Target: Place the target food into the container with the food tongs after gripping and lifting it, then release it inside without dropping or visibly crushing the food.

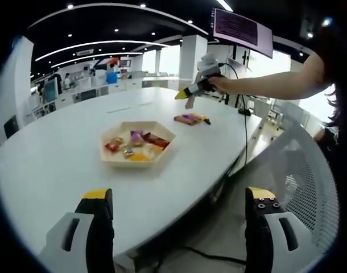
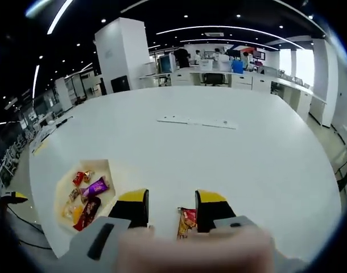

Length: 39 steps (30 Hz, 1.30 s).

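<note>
White table [image 1: 60, 153] holds a hexagonal tray [image 1: 137, 143] of wrapped snacks [image 2: 93, 187]; both grippers' jaws gape, gripping nothing.

- container [image 1: 109, 160]: pale beige hexagonal tray, shallow, flat on the white table, centre of my left gripper view; in my right gripper view it's at lower left [image 2: 107, 170], partly cut by my left-side jaw.
- snacks in container [image 1: 138, 144]: several small wrapped pieces, loose pile – red, purple, yellow/orange, dark red wrappers; purple one [image 2: 94, 187] lies diagonal mid-tray.
- target food [image 2: 186, 220]: small red/orange wrapped packet, on the table at bottom centre of my right gripper view, between my two jaws, outside the container.
- more packets [image 1: 191, 118]: pink/purple and yellow wrappers, on the table right of the tray, upper centre of left gripper view. Labels unreadable.
</note>
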Each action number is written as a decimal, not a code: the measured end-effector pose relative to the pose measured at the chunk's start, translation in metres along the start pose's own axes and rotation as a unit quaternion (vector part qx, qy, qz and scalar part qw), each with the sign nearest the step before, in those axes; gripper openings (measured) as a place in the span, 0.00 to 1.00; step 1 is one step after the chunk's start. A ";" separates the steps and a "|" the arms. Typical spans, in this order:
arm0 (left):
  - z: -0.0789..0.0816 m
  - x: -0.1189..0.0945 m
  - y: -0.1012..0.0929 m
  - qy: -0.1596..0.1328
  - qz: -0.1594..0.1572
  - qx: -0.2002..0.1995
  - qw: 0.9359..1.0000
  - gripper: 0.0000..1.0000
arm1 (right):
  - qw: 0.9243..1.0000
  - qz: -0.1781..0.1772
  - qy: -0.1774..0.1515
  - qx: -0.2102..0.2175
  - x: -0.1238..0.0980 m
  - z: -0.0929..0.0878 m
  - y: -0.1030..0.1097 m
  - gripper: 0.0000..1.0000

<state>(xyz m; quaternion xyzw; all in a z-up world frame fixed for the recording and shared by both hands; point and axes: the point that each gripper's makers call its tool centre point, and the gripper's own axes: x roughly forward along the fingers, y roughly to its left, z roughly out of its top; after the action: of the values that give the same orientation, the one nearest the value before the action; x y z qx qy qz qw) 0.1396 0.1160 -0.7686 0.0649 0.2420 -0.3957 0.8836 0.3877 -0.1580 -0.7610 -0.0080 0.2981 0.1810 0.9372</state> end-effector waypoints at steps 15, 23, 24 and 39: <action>-0.002 0.001 0.000 0.006 -0.002 -0.002 1.000 0.93 | 1.000 -0.015 0.011 0.017 0.020 -0.021 -0.010 0.32; -0.004 0.001 0.000 0.009 -0.003 -0.006 1.000 0.91 | 0.999 -0.037 0.006 0.008 0.024 -0.024 -0.018 0.32; -0.004 0.001 0.000 0.011 -0.003 -0.006 1.000 0.91 | 0.999 -0.036 0.008 0.012 0.024 -0.026 -0.018 0.32; -0.003 0.001 0.001 0.007 -0.002 -0.008 1.000 0.92 | 0.998 -0.057 0.031 -0.013 0.034 -0.043 -0.017 0.30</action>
<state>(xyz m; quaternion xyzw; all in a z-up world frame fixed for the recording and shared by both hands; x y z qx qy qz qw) 0.1396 0.1168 -0.7717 0.0598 0.2511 -0.3951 0.8816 0.3955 -0.1680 -0.8174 -0.0428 0.3233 0.1311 0.9362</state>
